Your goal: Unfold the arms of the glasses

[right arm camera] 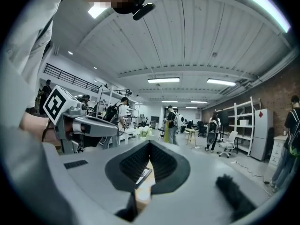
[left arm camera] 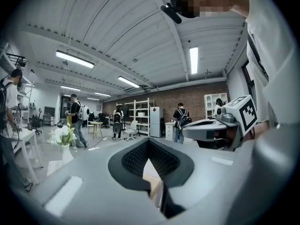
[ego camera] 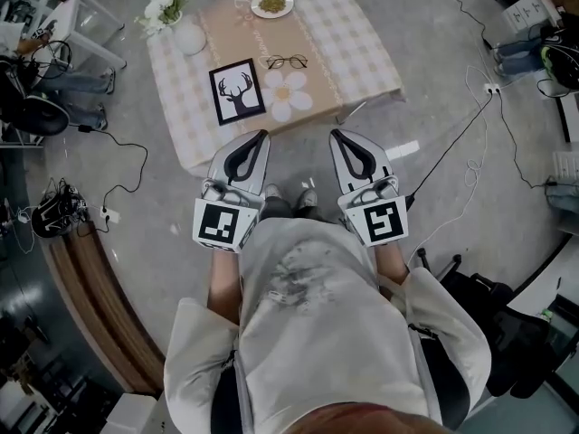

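One cloth-covered table (ego camera: 357, 34), glasses (ego camera: 286, 61) on it; grey floor (ego camera: 425, 25), cables (ego camera: 452, 143) beside

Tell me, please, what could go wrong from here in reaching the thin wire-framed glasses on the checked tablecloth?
The left gripper and right gripper are shut; a pinch on the thin wire-framed glasses could bend them. The black-framed deer picture and white flower-shaped mat lie between grippers and glasses, so a low approach may push them.

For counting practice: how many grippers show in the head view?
2: the left gripper and the right gripper, side by side, tips toward the table. None seems hidden.
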`<state>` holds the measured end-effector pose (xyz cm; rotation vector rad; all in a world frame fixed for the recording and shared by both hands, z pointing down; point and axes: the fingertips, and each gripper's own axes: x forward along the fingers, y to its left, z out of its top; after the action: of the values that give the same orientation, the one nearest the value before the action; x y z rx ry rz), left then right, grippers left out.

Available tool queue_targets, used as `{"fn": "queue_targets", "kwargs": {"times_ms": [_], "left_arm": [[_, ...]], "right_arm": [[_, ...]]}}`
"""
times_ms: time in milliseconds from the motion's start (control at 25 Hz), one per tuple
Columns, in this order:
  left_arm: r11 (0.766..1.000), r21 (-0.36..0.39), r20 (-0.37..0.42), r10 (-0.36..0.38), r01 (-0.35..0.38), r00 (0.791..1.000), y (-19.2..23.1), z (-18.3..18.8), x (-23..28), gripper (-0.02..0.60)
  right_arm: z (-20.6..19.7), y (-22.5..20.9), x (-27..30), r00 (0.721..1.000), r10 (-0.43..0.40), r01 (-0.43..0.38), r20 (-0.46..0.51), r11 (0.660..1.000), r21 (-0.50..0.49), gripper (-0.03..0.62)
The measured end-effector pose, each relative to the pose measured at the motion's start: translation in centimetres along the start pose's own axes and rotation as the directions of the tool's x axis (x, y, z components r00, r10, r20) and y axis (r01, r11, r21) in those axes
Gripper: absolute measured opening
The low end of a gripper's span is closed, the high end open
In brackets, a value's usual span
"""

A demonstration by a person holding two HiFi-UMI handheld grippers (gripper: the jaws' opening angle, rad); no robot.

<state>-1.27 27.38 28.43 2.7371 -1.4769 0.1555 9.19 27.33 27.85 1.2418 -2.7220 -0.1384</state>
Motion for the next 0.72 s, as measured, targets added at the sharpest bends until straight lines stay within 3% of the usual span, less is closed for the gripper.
{"fn": "queue_targets", "kwargs": {"times_ms": [280, 720], "left_arm": [[1.000, -0.029, -0.044, -0.005, 0.004, 0.999, 1.6, -0.9, 1.4, 0.009], [0.999, -0.018, -0.019, -0.038, 0.038, 0.999, 7.5, -2.1, 5.3, 0.009]], "right_arm": [[-0.7, -0.7, 2.3, 1.000, 0.002, -0.002, -0.013, 1.000, 0.003, 0.015], [-2.0, -2.0, 8.7, 0.998, -0.027, 0.028, -0.064, 1.000, 0.008, 0.015]]}}
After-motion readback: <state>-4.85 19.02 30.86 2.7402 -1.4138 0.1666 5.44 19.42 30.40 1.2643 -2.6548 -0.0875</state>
